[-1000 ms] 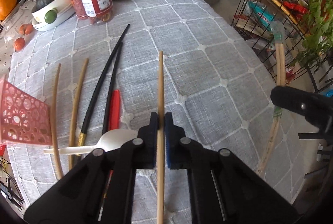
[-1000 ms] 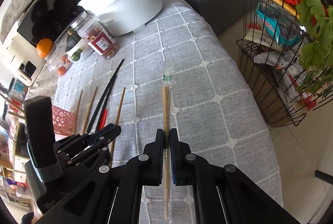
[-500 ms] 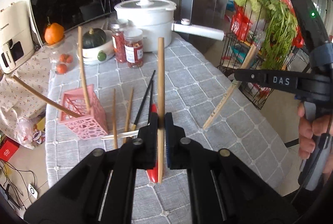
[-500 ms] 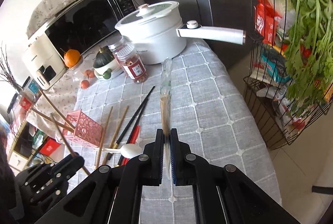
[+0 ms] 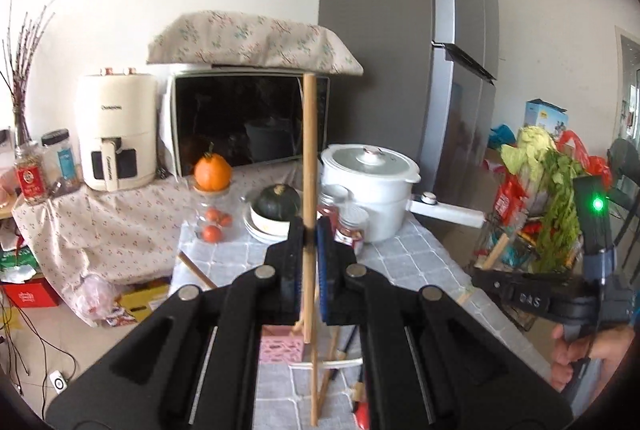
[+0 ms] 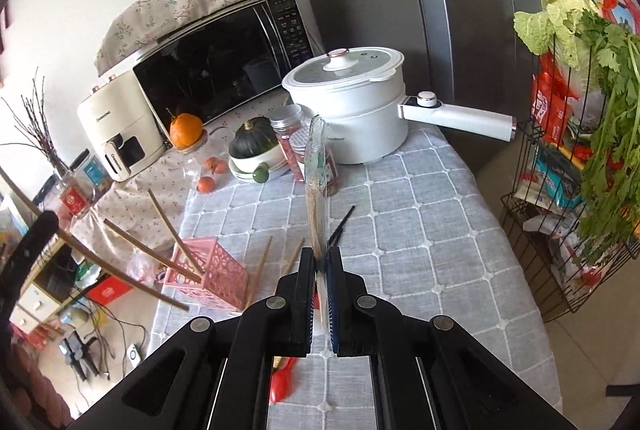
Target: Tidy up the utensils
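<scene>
My left gripper (image 5: pixel 310 230) is shut on a single wooden chopstick (image 5: pixel 308 150) and holds it upright, high above the table. My right gripper (image 6: pixel 320 262) is shut on a plastic-wrapped pair of chopsticks (image 6: pixel 316 182), tilted up over the table. A pink perforated holder (image 6: pixel 216 270) stands at the table's left edge with several wooden chopsticks (image 6: pixel 168 226) leaning in it. Loose wooden chopsticks (image 6: pixel 258 270), black chopsticks (image 6: pixel 340 226) and a red utensil (image 6: pixel 282 382) lie on the grey cloth beside it. The right gripper's body (image 5: pixel 532 300) shows in the left wrist view.
A white pot with a long handle (image 6: pixel 352 110), red-filled jars (image 6: pixel 296 146), a bowl with a green squash (image 6: pixel 252 150) and an orange (image 6: pixel 186 130) stand at the table's back. A microwave (image 6: pixel 216 58) is behind. A wire rack with greens (image 6: pixel 580 150) stands right of the table.
Both grippers have lifted and tilted up from the table, carrying their chopsticks. The views swung from the cloth to the room.
</scene>
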Demonstrator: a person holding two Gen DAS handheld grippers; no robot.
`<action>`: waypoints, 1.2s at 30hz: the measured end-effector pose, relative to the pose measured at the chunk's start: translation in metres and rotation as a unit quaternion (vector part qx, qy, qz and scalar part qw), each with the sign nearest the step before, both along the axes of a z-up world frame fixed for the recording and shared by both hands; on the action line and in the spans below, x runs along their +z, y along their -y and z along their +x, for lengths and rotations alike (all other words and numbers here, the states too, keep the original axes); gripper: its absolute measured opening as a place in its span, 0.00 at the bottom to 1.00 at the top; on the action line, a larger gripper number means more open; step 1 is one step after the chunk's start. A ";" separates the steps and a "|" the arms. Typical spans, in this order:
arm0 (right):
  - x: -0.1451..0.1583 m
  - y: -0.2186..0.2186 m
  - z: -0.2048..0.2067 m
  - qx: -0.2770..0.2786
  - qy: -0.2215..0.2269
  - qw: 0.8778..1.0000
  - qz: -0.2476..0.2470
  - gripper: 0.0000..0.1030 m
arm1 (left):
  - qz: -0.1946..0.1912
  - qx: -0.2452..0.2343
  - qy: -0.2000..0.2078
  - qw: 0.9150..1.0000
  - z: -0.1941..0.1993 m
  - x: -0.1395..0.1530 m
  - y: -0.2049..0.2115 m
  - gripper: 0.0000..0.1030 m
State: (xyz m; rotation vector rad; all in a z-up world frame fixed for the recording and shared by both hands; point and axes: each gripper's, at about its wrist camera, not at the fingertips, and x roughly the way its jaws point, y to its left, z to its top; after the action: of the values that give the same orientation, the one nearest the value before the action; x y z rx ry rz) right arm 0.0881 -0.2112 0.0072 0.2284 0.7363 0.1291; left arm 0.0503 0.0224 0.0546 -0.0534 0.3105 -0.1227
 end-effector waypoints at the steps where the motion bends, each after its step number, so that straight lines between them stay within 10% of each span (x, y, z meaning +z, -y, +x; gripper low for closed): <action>1: 0.000 -0.004 0.001 0.004 0.001 1.000 -0.001 0.06 | 0.001 0.009 0.007 1.000 0.004 -0.002 -0.002 0.07; 8: -0.006 -0.021 0.007 0.014 -0.007 1.000 -0.007 0.06 | -0.001 0.050 0.004 0.999 0.037 -0.030 -0.012 0.07; 18: -0.013 -0.022 0.010 0.016 -0.014 1.000 0.003 0.06 | -0.036 0.059 -0.106 0.992 0.080 -0.075 -0.027 0.08; 22: -0.010 -0.028 0.009 0.025 -0.009 1.000 0.003 0.06 | -0.061 0.058 -0.111 0.990 0.075 -0.069 -0.035 0.44; 36: 0.027 -0.085 -0.020 0.099 0.047 0.994 0.012 0.06 | -0.023 0.050 -0.163 0.985 0.024 -0.049 -0.061 0.55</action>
State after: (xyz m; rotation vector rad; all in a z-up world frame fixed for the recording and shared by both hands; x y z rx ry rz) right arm 0.0680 -0.1263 0.0343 0.1717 0.6628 0.3350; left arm 0.0747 0.0834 0.0054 -0.1343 0.6307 -0.0213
